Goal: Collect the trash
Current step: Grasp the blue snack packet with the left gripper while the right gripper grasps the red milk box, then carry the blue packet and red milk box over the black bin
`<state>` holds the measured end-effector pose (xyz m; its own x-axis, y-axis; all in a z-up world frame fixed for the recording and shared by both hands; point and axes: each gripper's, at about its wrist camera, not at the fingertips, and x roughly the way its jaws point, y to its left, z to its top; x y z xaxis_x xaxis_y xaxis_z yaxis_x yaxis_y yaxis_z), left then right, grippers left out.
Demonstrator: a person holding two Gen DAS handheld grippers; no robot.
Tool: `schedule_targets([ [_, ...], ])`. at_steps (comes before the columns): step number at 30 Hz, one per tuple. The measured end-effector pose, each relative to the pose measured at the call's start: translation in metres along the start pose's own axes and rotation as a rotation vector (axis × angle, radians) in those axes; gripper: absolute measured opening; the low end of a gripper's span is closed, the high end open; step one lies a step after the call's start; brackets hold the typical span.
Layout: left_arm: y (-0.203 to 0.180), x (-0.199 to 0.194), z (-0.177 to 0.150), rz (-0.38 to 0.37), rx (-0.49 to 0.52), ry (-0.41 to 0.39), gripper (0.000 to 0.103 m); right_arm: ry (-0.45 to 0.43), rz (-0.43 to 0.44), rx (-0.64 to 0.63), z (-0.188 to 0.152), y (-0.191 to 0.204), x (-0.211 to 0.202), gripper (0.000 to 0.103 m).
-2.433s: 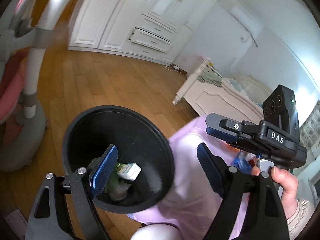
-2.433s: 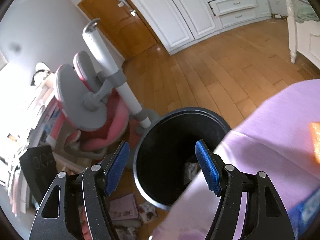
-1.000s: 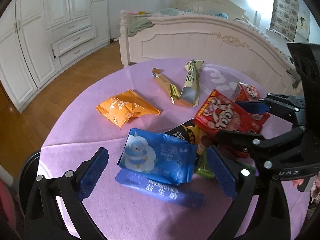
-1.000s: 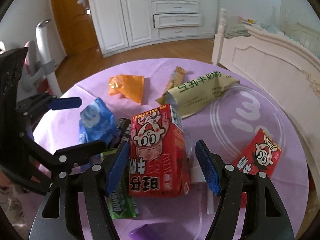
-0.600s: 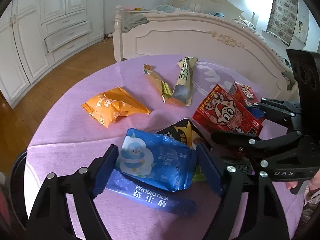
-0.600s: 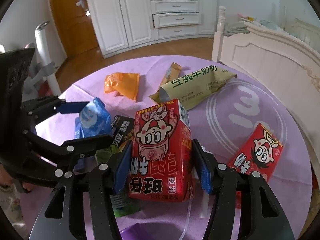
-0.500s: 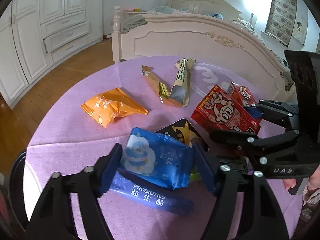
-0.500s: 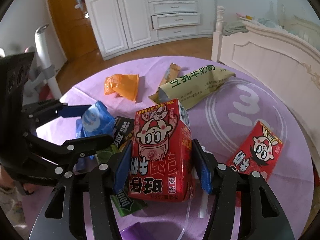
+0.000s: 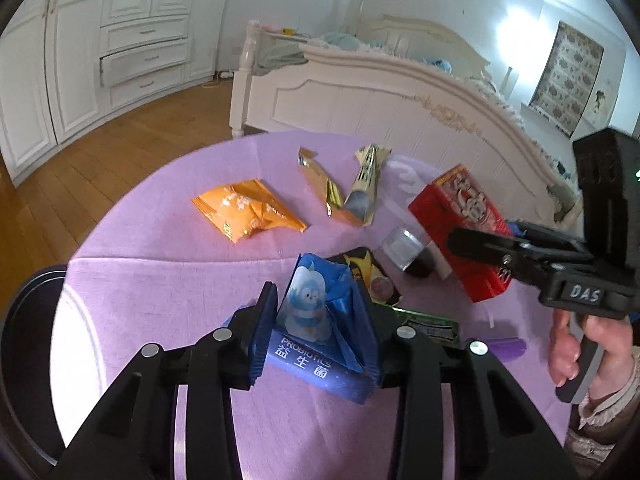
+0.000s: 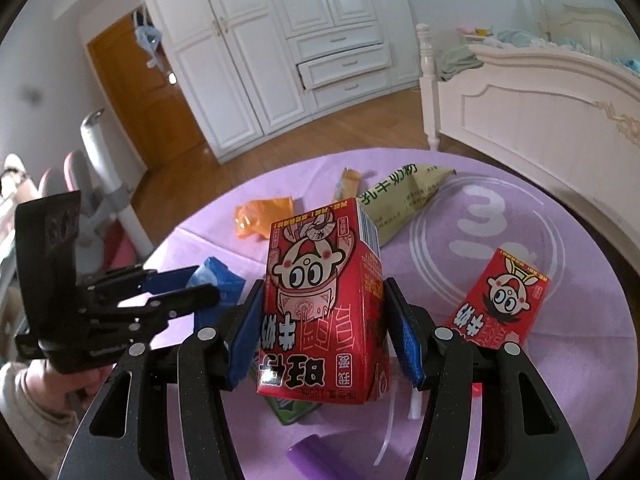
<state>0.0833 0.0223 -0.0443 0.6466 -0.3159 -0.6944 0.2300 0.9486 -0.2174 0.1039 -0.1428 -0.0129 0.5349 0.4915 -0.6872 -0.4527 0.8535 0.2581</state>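
Note:
Trash lies on a round table under a purple cloth. My left gripper has its jaws closing, and the pads press a crumpled blue penguin packet. A dark blue probiotics sachet lies under the packet, between the fingers. My right gripper is shut on a red drink carton and holds it upright above the cloth. The left wrist view shows that carton at the right. The left gripper also shows in the right wrist view, at the left.
On the cloth lie an orange packet, a gold wrapper, a beige stick pack, a silver-capped small bottle, a black pack, a green wrapper and a second red carton. A black bin stands left of the table. A white bed frame is behind.
The left jaws have closed in on the blue packet and crumpled it. The right gripper closed on the red carton and has lifted it off the cloth.

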Motion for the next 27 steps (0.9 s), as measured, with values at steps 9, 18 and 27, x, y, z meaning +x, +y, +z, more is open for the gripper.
schedule_targets([
  [9,0.015,-0.045,-0.003,0.019,-0.049,-0.09,0.038,-0.013,0.049,-0.021,0.005,0.026,-0.005,0.058],
  [18,0.053,-0.084,-0.021,0.087,-0.12,-0.139,0.038,0.015,0.138,-0.081,0.022,0.078,0.013,0.058],
  [27,0.1,-0.117,-0.045,0.16,-0.214,-0.16,0.038,0.076,0.233,-0.136,0.037,0.139,0.05,0.058],
])
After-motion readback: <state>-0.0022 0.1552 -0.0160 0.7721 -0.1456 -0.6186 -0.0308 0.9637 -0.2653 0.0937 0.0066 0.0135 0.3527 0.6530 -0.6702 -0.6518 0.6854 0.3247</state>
